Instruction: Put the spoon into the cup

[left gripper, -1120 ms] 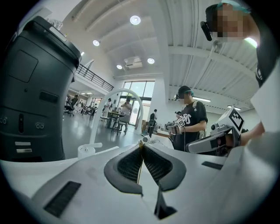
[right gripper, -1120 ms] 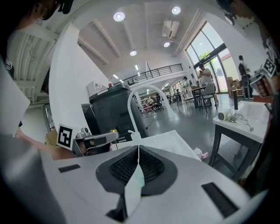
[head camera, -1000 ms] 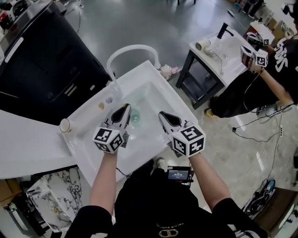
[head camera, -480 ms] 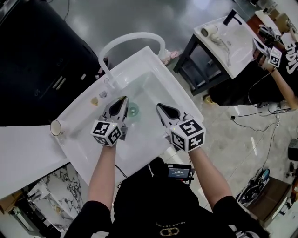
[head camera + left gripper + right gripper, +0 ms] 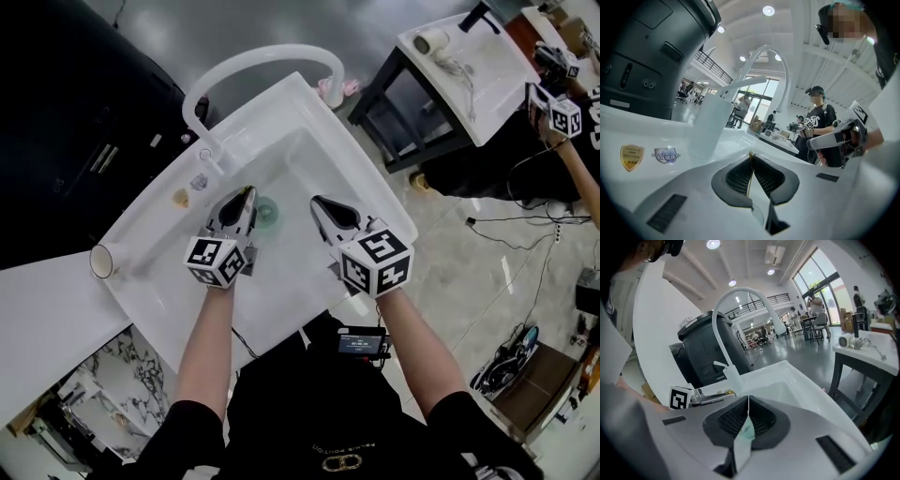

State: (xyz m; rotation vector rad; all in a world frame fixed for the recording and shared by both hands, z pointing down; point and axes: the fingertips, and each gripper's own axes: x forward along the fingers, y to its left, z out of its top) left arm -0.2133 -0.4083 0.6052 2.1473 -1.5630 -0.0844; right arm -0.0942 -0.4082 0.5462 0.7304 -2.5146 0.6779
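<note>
While the left gripper (image 5: 247, 193) and right gripper (image 5: 317, 202) hang shut over the sink (image 5: 302, 157), the cup (image 5: 101, 261) stands nearer the left one.

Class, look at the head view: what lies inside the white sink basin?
A small green round object at the left gripper's edge. Both it and the right gripper cover parts of the basin floor; no spoon shows.

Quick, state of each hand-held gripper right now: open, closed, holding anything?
Left hand-held gripper: closed, nothing seen between its jaws.
Right hand-held gripper: closed, nothing seen between its jaws.
</note>
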